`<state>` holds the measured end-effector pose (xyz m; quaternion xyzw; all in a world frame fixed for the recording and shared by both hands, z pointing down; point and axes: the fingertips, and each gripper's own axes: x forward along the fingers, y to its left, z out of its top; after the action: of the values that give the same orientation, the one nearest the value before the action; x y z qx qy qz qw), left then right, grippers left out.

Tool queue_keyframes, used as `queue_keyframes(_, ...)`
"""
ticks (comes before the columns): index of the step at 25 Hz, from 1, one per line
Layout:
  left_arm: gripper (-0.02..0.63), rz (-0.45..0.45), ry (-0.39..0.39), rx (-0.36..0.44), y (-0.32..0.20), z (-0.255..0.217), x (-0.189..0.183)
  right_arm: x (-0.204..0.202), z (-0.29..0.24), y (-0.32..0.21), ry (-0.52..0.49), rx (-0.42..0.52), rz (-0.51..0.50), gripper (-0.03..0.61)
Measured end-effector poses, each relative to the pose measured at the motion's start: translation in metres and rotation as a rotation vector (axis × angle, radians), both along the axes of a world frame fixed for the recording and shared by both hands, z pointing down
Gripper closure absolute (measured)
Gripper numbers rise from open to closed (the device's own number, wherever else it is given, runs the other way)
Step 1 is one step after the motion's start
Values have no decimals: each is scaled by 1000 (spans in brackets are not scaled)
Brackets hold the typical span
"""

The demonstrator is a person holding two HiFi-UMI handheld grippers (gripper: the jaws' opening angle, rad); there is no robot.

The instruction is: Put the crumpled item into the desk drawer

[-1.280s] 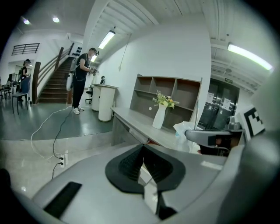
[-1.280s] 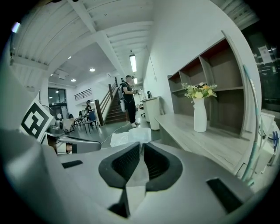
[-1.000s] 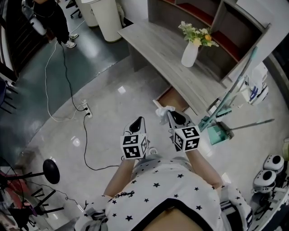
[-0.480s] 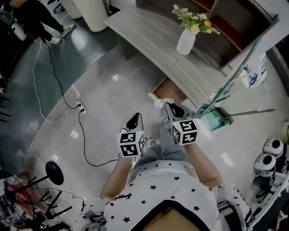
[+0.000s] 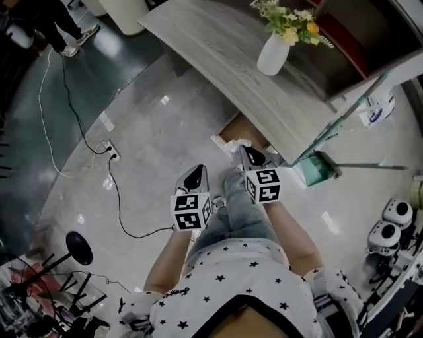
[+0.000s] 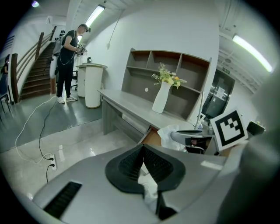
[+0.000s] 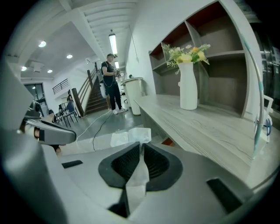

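Now right hand-held gripper (image 7: 140,145) pinches crumpled paper (image 7: 130,137); left hand-held gripper (image 6: 142,148) closed.

Glossy grey floor (image 5: 152,152), grey shelving (image 6: 183,72) against a white wall (image 6: 175,30), what looks like a staircase (image 6: 41,74), strip lights (image 6: 96,13) overhead.

The pale floor (image 5: 152,152) across the middle of the head view is shining like polished stone and throwing back lights. The darker floor (image 5: 26,152) at the left edge is gleaming too. The desk (image 5: 225,53) at the top is showing matt grey wood grain, and the drawer (image 5: 239,129) below it is looking like bare brown wood. The vase (image 5: 273,54) is looking smooth, white and softly matt. The crumpled item (image 7: 131,136) is appearing thin, white and creased, either papery or filmy. The left gripper (image 6: 142,148) and right gripper (image 7: 141,146) are showing smooth grey plastic shells and black ribbed pads (image 7: 124,164). The shirt (image 5: 238,277) is looking like printed cloth.
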<state>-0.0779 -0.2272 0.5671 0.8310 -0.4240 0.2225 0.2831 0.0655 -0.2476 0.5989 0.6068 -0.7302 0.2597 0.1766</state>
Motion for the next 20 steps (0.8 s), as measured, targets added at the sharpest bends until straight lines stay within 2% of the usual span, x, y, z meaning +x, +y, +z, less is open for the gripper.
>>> queue_keyframes(20,601,-36,-18,-116,-30,68,31,31,134,-33,52,-222,13,554)
